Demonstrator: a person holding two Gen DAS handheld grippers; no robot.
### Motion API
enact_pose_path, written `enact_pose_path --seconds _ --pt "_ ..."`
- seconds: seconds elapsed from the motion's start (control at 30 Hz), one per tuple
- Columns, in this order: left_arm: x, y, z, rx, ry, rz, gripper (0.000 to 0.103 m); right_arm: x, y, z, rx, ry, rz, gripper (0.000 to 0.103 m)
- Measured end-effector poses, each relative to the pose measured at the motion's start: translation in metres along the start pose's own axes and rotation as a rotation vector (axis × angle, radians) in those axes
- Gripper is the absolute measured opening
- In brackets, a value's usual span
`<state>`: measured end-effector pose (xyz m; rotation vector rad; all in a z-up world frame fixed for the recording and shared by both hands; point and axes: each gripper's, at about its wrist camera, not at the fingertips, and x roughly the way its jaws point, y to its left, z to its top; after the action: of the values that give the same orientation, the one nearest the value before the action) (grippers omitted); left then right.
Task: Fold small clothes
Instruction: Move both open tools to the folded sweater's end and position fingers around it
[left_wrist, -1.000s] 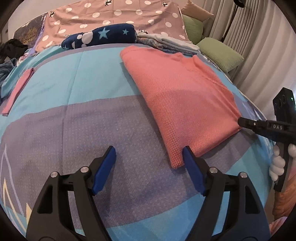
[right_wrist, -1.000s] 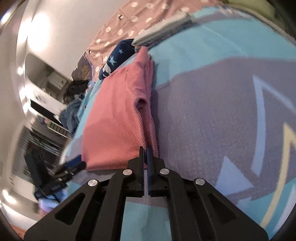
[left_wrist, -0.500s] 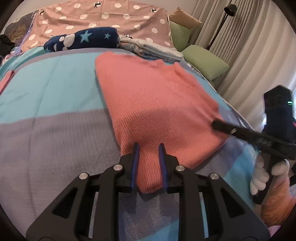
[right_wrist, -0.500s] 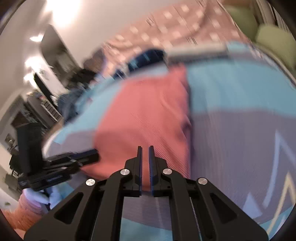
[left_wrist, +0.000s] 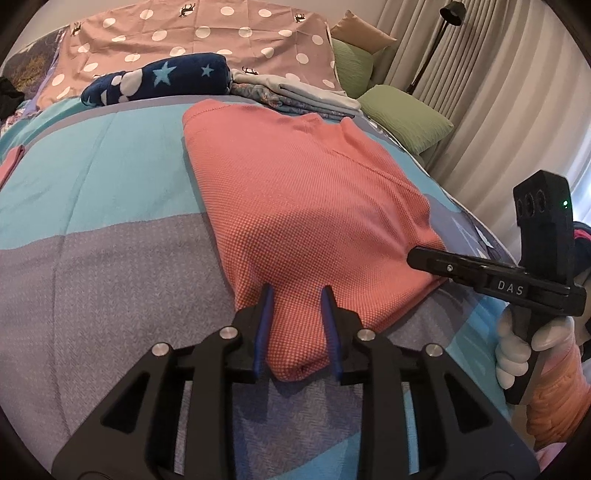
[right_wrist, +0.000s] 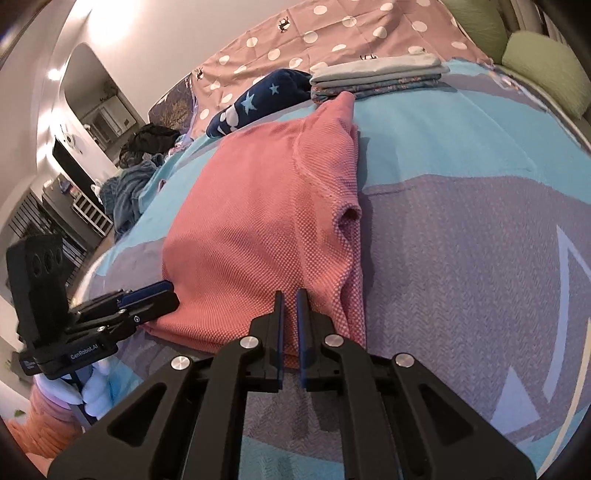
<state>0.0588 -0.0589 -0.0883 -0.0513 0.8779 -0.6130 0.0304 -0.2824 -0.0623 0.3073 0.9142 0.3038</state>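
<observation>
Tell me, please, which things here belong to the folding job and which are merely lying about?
In the job:
- pink shirt
- left gripper, closed on the shirt's near corner
- right gripper, closed on the shirt's other near corner

Lying about:
- star blanket
- folded stack
- green pillows
- polka-dot cover
- dark heap

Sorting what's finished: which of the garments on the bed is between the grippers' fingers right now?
The pink knit top, spread mid-bed: both grippers grip its near hem. The star-print navy piece and grey folded stack lie untouched by the pillows.
</observation>
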Motion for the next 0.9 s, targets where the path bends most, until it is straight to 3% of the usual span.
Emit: enact_pose_path --seconds 0.13,0.2,0.27,0.43,0.5,0.57,0.6,0.63,0.67,0.7,0.73,0.9 --pt "0.001 -0.004 0.000 0.019 0.003 0.017 0.028 0.000 0.014 -0.003 -0.065 -0.005 -0.030 0.020" --pt "0.001 -0.005 0.000 0.022 0.004 0.019 0.028 0.000 0.021 -0.004 -0.079 -0.005 -0.017 0.040" --pt "0.002 -0.005 0.000 0.020 0.004 0.018 0.029 0.001 0.024 -0.005 -0.072 -0.013 -0.019 0.047" --pt "0.004 -0.008 0.002 0.031 0.012 -0.016 0.043 0.002 0.010 -0.004 0.079 -0.053 0.027 0.043" --pt "0.000 -0.012 0.004 0.033 0.009 0.004 0.041 -0.003 0.010 0.000 0.080 -0.037 0.010 0.024" --pt "-0.009 -0.011 0.009 0.011 -0.014 -0.014 0.031 -0.016 0.013 0.008 0.058 -0.052 0.074 0.020" --pt "-0.015 -0.009 0.013 0.001 -0.031 -0.033 0.030 -0.030 0.014 0.016 0.036 -0.099 0.076 0.020" --pt "-0.023 -0.005 0.020 -0.015 -0.059 -0.043 0.030 -0.040 0.014 0.026 0.014 -0.137 0.057 0.023" --pt "-0.028 0.000 0.026 -0.030 -0.081 -0.042 0.032 -0.045 0.013 0.034 -0.001 -0.154 0.046 0.043" --pt "-0.031 0.005 0.031 -0.038 -0.092 -0.038 0.041 -0.048 0.009 0.047 -0.021 -0.160 0.037 0.070" --pt "-0.031 0.013 0.039 -0.048 -0.103 -0.014 0.050 -0.047 0.006 0.055 -0.036 -0.151 0.042 0.074" --pt "-0.009 0.038 0.063 -0.097 -0.069 0.016 0.053 -0.003 -0.016 0.089 -0.046 -0.002 -0.004 0.074"
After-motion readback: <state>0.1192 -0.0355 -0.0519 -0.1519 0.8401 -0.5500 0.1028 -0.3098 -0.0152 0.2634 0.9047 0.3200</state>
